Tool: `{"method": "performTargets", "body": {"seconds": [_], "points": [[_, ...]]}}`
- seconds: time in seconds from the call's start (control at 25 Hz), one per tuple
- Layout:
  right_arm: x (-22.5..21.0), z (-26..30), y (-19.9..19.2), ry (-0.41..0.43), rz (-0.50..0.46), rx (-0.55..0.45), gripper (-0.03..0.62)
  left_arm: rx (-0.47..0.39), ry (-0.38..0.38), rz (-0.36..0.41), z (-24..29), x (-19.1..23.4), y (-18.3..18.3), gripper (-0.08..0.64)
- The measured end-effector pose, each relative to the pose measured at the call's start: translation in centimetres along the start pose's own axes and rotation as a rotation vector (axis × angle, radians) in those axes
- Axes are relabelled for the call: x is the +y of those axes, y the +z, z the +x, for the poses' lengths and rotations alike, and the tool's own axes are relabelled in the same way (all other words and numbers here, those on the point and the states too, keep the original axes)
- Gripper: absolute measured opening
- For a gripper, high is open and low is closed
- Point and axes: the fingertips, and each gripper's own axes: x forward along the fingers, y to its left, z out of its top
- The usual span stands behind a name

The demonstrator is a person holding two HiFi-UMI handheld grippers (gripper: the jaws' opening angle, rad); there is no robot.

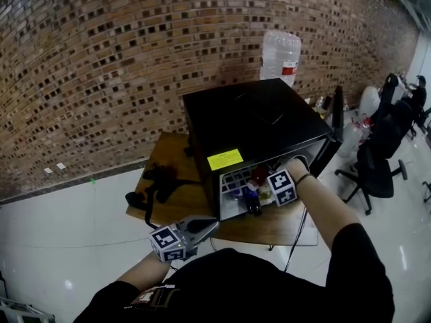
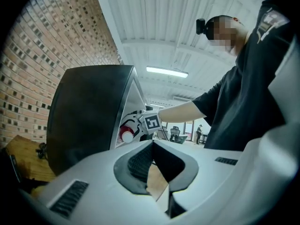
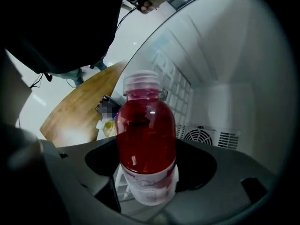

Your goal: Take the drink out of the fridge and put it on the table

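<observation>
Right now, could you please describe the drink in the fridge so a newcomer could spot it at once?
Find the open black mini fridge on the wooden table by the brick wall. Inside, between the right gripper's jaws, stands the drink bottle; red liquid, pale cap and white label set it apart from the small items behind it.

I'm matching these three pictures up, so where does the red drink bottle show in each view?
Head view: the red drink bottle is just right of centre, inside the open fridge.
Left gripper view: the bottle is left of centre, at the fridge's open front.
Right gripper view: the bottle fills the lower middle.
Shared landmark: the fridge, black outside, white inside in the right gripper view.
</observation>
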Motion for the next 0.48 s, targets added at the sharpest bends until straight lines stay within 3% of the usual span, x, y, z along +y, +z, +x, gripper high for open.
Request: {"method": "performTargets", "body": {"seconds": [0.28,0.36,0.48], "points": [[0.7,-1.8,0.3,-0.013,0.03,-0.044,0.344,-0.014,0.02,-0.007,-0.3,0.6,0.8,-0.005],[1.1,-3.0,0.4,-0.046,0.091,-0.073,0.344,-0.014,0.018,-0.01,-0.1,0.7,0.7,-0.005],[0.7,-5.4,0.9,-0.134,0.285,-0.185,0.345,-0.007,0.001,-0.014,0.4,0.8,0.3,-0.005]]}}
